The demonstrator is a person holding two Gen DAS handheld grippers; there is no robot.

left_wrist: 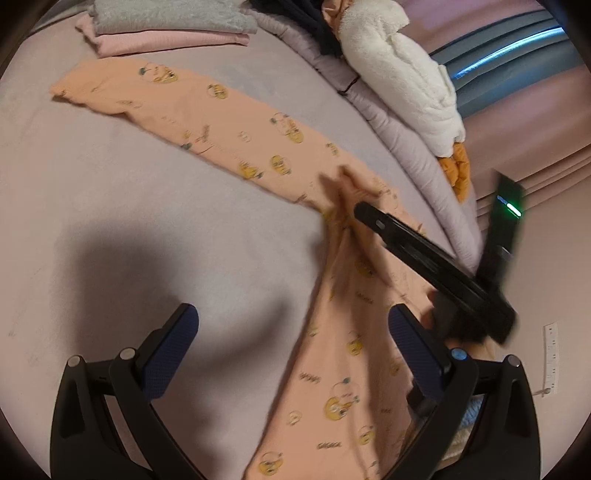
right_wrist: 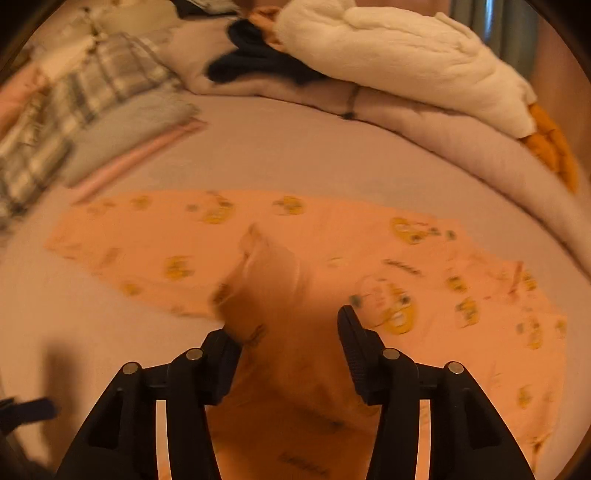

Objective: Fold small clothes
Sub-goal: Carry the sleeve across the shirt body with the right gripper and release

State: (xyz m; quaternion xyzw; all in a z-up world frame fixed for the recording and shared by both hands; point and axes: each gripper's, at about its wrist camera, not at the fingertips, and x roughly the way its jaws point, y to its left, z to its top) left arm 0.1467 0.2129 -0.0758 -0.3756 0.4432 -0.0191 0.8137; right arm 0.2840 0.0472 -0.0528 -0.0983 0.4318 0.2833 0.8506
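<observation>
While spread flat, orange trousers [left_wrist: 236,133] (printed) — bed [left_wrist: 110,206]

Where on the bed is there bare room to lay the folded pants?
Bare sheet lies left of the pants, running toward the left gripper, and between the pants and the quilt. It is crowded at the folded stack and along the quilt under the plush goose.

free: bed sheet [left_wrist: 110,221] left | blocked: folded stack [left_wrist: 166,26], duvet [left_wrist: 406,147]
</observation>
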